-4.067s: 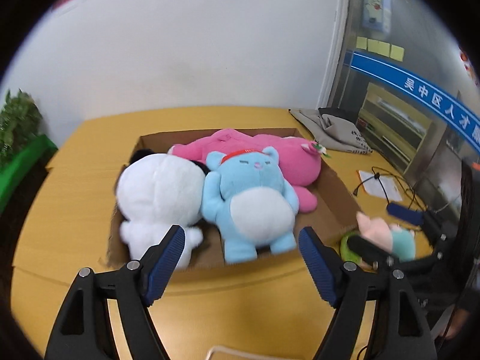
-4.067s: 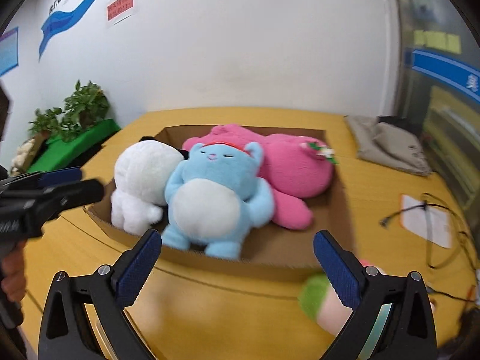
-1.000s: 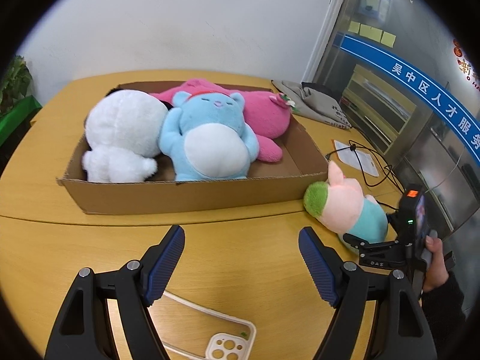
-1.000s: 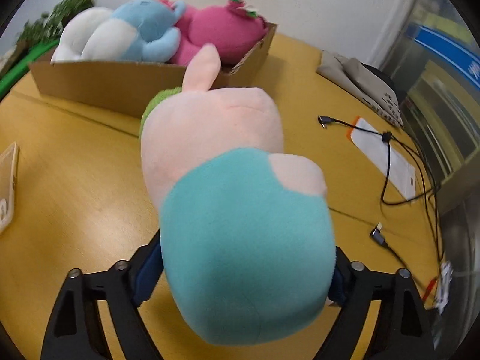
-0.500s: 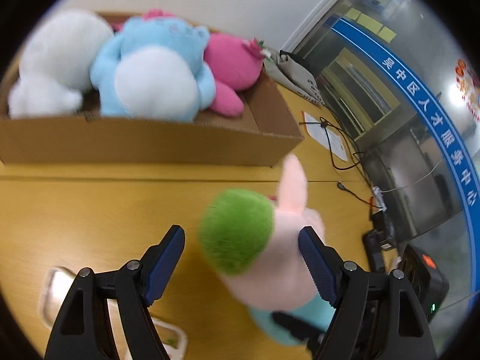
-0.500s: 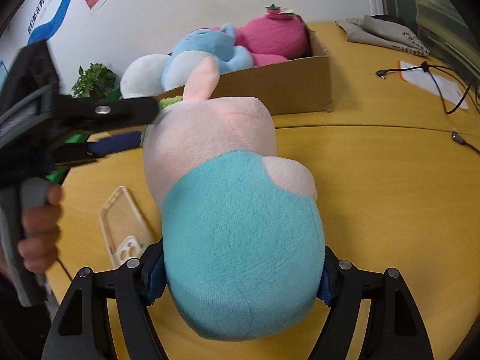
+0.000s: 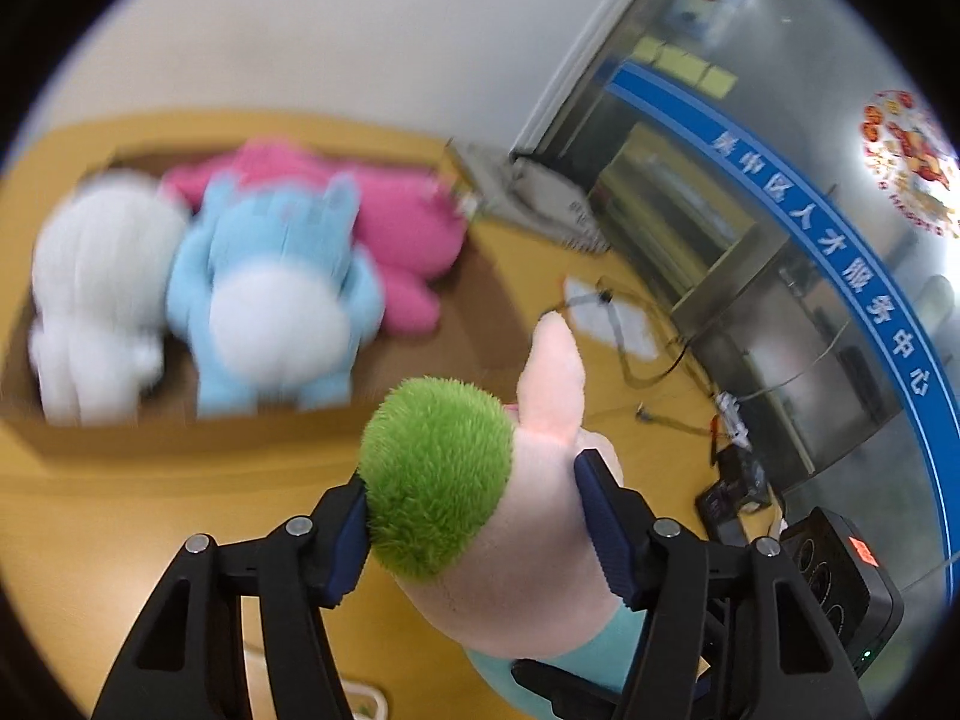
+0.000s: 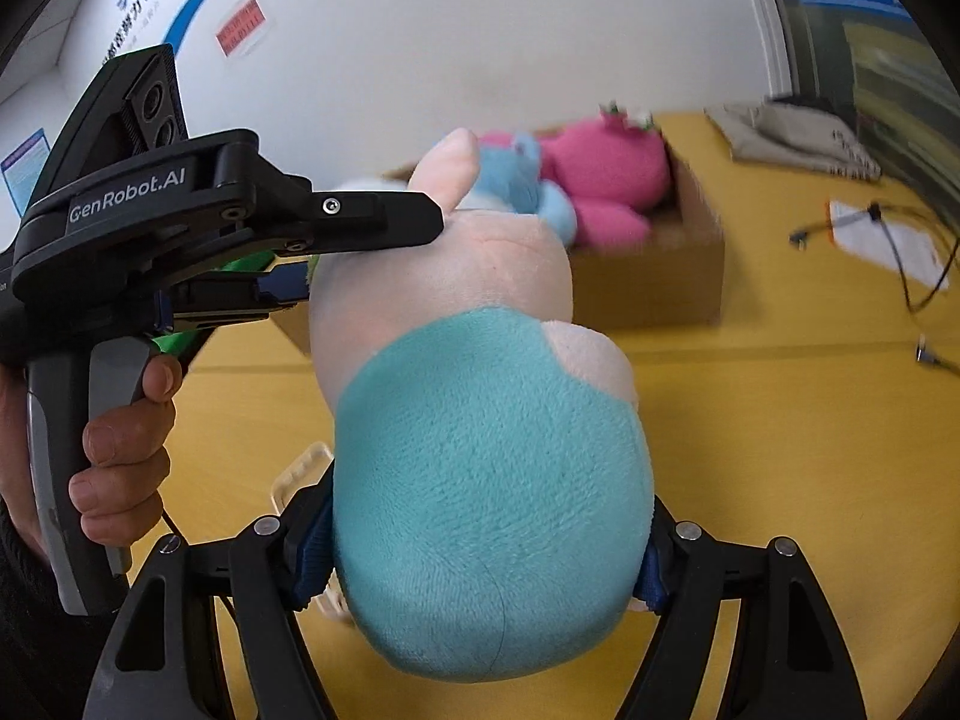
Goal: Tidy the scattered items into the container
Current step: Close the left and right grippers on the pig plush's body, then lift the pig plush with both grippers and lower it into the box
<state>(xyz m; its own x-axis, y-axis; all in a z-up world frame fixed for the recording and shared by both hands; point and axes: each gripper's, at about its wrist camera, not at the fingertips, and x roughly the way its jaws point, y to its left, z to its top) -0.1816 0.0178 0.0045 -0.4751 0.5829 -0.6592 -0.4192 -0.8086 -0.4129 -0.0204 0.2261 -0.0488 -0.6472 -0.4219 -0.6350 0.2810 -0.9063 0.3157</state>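
Both tongs grasp the pig plush (image 8: 480, 420) above the desk (image 8: 780, 420): left tongs (image 7: 474, 531) clenched on its head, right tongs (image 8: 480, 552) on its teal body. The cardboard box (image 8: 648, 282) lies ahead of both. Risk, in my judgement: uneven release could drop the plush short of the crowded box.

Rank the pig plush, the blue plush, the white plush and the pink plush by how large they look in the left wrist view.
1. Pig plush, though it sits nearest the camera, between the left gripper fingers.
2. Blue plush.
3. White plush and pink plush look alike; the pink is partly hidden, so no ranking.
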